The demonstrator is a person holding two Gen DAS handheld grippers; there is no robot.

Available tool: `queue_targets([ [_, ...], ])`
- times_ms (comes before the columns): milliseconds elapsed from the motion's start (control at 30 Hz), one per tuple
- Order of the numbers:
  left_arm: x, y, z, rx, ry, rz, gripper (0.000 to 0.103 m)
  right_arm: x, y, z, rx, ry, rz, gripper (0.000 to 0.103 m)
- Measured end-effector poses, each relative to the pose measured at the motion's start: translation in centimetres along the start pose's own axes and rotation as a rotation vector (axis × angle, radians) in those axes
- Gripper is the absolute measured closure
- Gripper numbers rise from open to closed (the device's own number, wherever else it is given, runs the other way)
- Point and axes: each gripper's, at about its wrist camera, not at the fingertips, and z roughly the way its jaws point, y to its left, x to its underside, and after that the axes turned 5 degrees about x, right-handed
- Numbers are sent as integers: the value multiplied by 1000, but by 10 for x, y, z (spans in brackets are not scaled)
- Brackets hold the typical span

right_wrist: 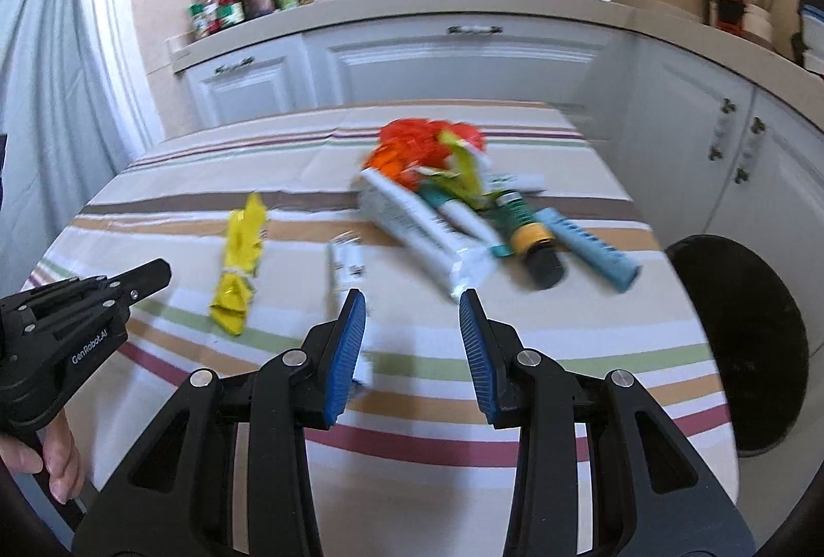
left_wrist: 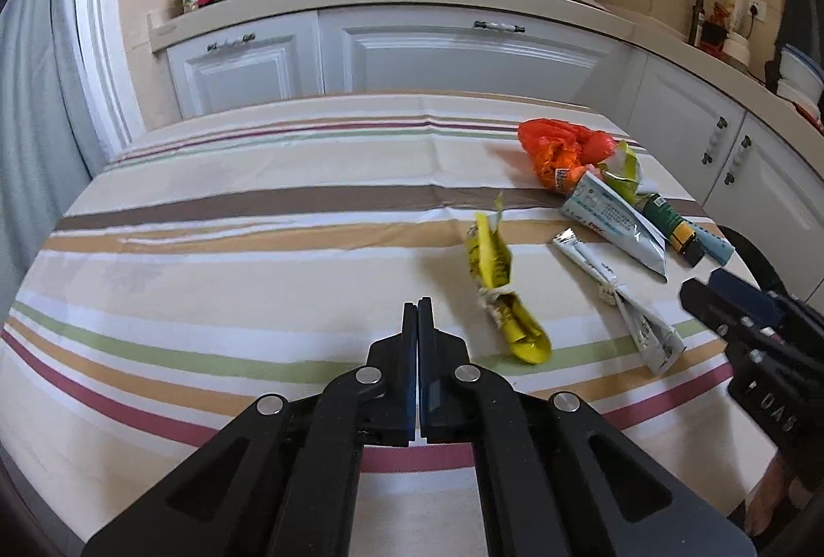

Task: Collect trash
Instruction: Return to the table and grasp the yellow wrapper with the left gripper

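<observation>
- Partly blurred in the right wrist view, the trash heap at the table's far right is hard to sort: a crumpled orange plastic bag [right_wrist: 412,145] lies behind a long white printed pouch [right_wrist: 427,238], a dark green bottle with a yellow band [right_wrist: 530,232] and a pale blue tube [right_wrist: 592,248], all overlapping.
- Closer, a twisted yellow foil wrapper [left_wrist: 497,284] lies alone on the striped cloth-covered table [left_wrist: 257,207], with a knotted white paper wrapper [left_wrist: 618,294] just right of it.
- The white wrapper's near end is hidden behind the right gripper's [right_wrist: 412,325] left finger; its blue-padded fingers are spread wide, empty.
- The left gripper [left_wrist: 417,315] hovers over bare cloth, fingers pressed together, holding nothing.
- A round black bin [right_wrist: 741,351] sits beside the table's right edge, cut off; its contents cannot be seen.
</observation>
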Motion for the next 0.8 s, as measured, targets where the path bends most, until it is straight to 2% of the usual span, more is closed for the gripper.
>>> queue_targets([
  [167, 0, 2, -1, 49, 6, -26, 102, -1, 10, -1, 5, -1, -17, 66],
  [333, 1, -6, 2, 68, 13, -17, 101, -3, -4, -4, 44, -13, 3, 66],
  [400, 1, -10, 3, 74, 16, -13, 95, -3, -12, -4, 58, -15, 15, 66],
  [467, 1, -13, 4, 81, 18, -19, 75, -3, -19, -5, 70, -16, 28, 66],
  [633, -3, -23, 11, 99, 18, -36, 57, -1, -31, -6, 84, -17, 46, 66],
  [800, -6, -29, 29, 97, 67, -37, 56, -1, -34, -5, 83, -17, 53, 66],
])
